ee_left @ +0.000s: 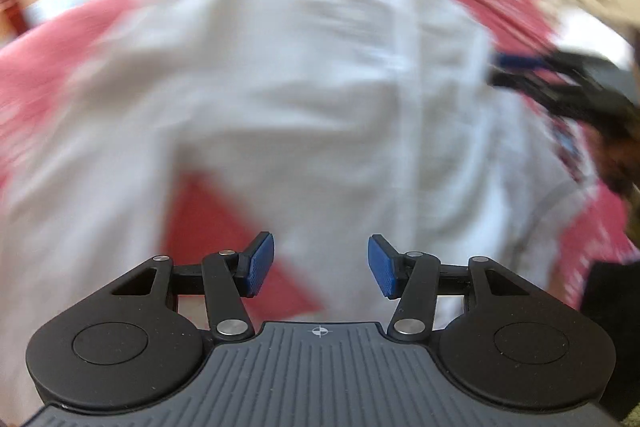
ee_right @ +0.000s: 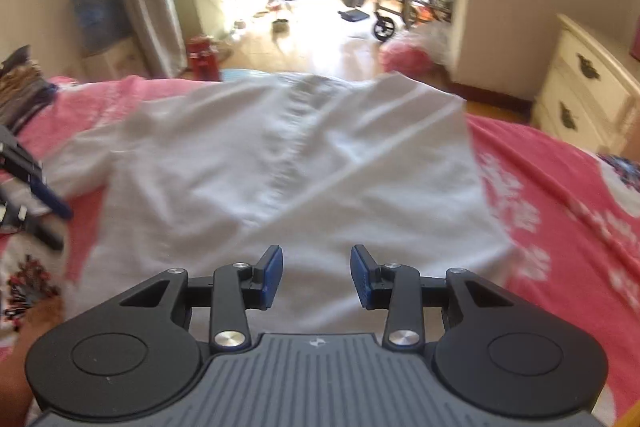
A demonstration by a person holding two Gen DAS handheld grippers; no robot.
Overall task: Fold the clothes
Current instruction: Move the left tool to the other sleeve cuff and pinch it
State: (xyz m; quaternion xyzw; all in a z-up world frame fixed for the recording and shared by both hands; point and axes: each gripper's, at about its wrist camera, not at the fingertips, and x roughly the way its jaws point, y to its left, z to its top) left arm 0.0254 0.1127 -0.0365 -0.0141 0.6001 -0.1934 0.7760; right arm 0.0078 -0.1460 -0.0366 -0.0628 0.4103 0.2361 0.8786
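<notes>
Both sets of fingers are apart and empty right now: my left gripper (ee_left: 321,265) hangs over the near edge of the white shirt (ee_left: 288,75) with its blue pads (ee_left: 262,263) gaping and no cloth between them, and my right gripper (ee_right: 316,277) is the same story a bit further along, pads clear of the fabric. The shirt is spread flat on the bed, on a pink floral bedspread (ee_right: 560,195), with what looks like a seam running up the middle and a sleeve sticking out on the left, so I'd guess it's laid out like that to give me clean edges to grab for a fold. Left view is really smeared, so can't say much about wrinkles there. Going left to right in the right view: some dark patterned clothes (ee_right: 20,87) piled at the bed's far left, then a red thing on the floor (ee_right: 204,57), a wheelchair (ee_right: 400,3) out in the bright room, and a cream dresser (ee_right: 588,83) beside the bed. Nothing sits on the shirt itself, so the only thing that could get in my way is my other gripper.
</notes>
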